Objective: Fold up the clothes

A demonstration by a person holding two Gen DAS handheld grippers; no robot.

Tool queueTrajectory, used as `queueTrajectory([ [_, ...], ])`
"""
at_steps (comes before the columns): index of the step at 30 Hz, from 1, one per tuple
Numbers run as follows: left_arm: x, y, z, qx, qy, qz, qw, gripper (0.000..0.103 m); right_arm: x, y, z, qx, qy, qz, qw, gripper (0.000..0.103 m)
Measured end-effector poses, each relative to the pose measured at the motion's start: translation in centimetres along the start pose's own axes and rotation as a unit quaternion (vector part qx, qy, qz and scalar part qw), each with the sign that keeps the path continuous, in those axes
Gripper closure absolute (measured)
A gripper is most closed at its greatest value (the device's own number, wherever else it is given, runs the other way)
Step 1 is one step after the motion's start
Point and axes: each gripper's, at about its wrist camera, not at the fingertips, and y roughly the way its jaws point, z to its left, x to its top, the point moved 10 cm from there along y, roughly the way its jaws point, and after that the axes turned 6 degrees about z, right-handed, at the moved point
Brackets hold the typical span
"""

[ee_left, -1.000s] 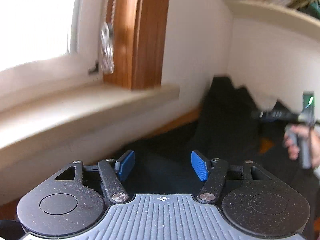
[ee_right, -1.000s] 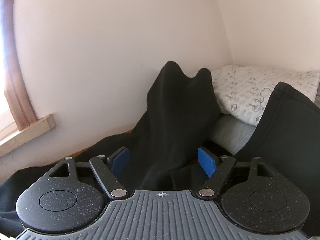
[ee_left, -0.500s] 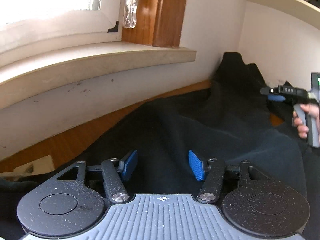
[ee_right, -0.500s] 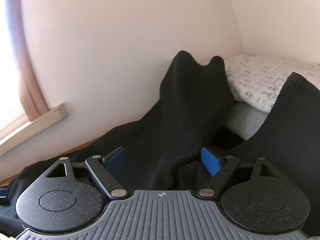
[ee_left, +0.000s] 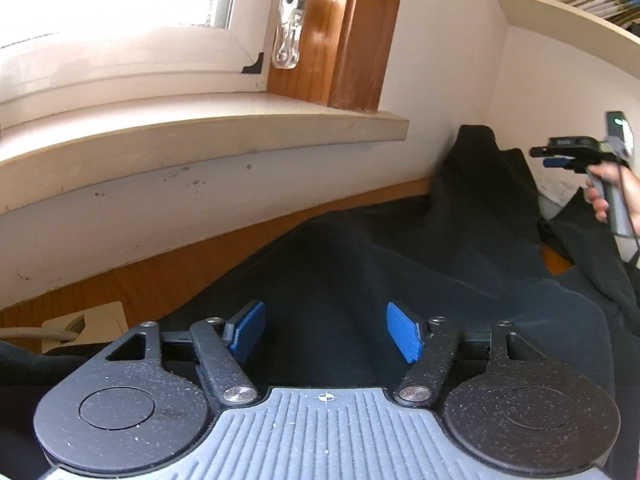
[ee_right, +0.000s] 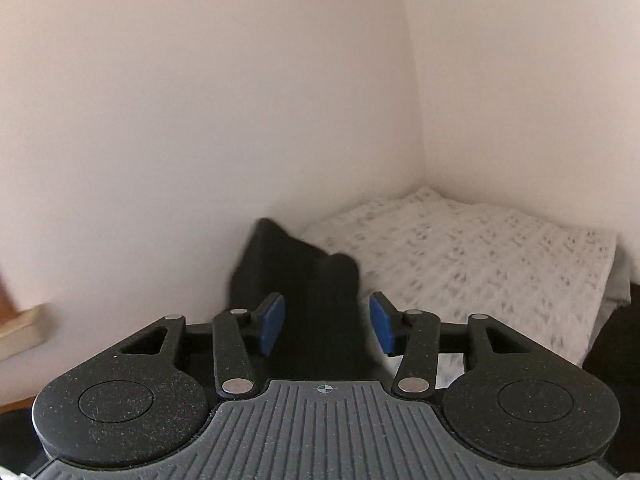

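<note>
Black garment (ee_left: pixel 400 264) lies spread over a wooden surface (ee_left: pixel 160 276) below the windowsill (ee_left: pixel 200 136), its far end propped up against the white wall. Left gripper (ee_left: pixel 326 334) hovers low over the cloth with its blue fingers (ee_left: pixel 404 336) apart, having just widened, nothing between them. Right gripper (ee_right: pixel 326 324) sits higher, near a patterned pillow (ee_right: pixel 480 256); its fingers have just been narrowing around a raised fold of the garment (ee_right: pixel 316 300), though whether they press on it cannot be told.
</note>
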Motion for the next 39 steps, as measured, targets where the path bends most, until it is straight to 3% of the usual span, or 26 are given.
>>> queueTrajectory([
  [8, 0.0, 0.0, 0.1, 0.004, 0.003, -0.001, 1.0, 0.031, -0.5, 4.6, 0.1, -0.037, -0.061, 0.033, 0.997, 0.049],
  [9, -0.1, 0.0, 0.1, 0.004, 0.003, 0.0, 1.0, 0.031, -0.5, 4.9, 0.2, -0.042, -0.069, 0.034, 0.996, 0.054],
  [11, 0.0, 0.1, 0.1, 0.005, 0.004, 0.001, 1.0, 0.031, -0.3, 5.3, 0.9, -0.023, -0.089, 0.03, 0.995, 0.077],
  [12, 0.0, 0.1, 0.1, 0.005, 0.005, 0.0, 1.0, 0.031, -0.2, 5.4, 1.3, -0.023, -0.104, 0.026, 0.994, 0.093],
  [13, 0.0, 0.1, 0.1, 0.006, 0.005, 0.0, 1.0, 0.031, 0.4, 5.0, 1.8, -0.035, -0.127, 0.008, 0.991, 0.098],
  [15, 0.0, 0.0, 0.1, 0.009, 0.006, -0.004, 0.9999, 0.031, 1.8, 3.8, 2.8, -0.045, -0.164, -0.034, 0.985, 0.098],
  [19, 0.0, -0.2, 0.1, 0.01, 0.006, -0.012, 0.9999, 0.028, 6.1, -0.1, 2.2, -0.088, -0.175, -0.129, 0.972, 0.099],
  [21, -0.1, 0.1, 0.1, 0.01, 0.006, -0.005, 0.9999, 0.025, 6.7, -0.1, -0.5, -0.125, -0.139, -0.114, 0.976, 0.098],
  [23, -0.2, 0.2, 0.1, 0.011, 0.007, -0.001, 0.9999, 0.025, 5.1, 1.7, -3.5, -0.146, -0.108, -0.055, 0.982, 0.092],
  [25, -0.2, 0.2, 0.1, 0.011, 0.009, -0.002, 0.9999, 0.024, 3.4, 2.8, -5.9, -0.155, -0.077, -0.014, 0.985, 0.075],
  [28, -0.3, 0.2, 0.1, 0.011, 0.009, -0.002, 0.9999, 0.023, 2.6, 1.7, -6.0, -0.125, -0.063, -0.029, 0.99, 0.055],
  [32, -0.3, 0.3, 0.2, 0.012, 0.009, -0.001, 0.9999, 0.023, 1.5, -0.1, -1.8, -0.048, -0.102, -0.031, 0.993, 0.046],
  [34, -0.3, 0.3, 0.2, 0.013, 0.008, -0.001, 0.9999, 0.022, 0.0, -1.0, 1.9, 0.011, -0.128, -0.021, 0.992, 0.042],
  [39, -0.2, 0.3, 0.1, 0.015, 0.009, -0.001, 0.9999, 0.022, -6.1, -2.2, 10.4, 0.149, -0.168, 0.044, 0.974, 0.038],
])
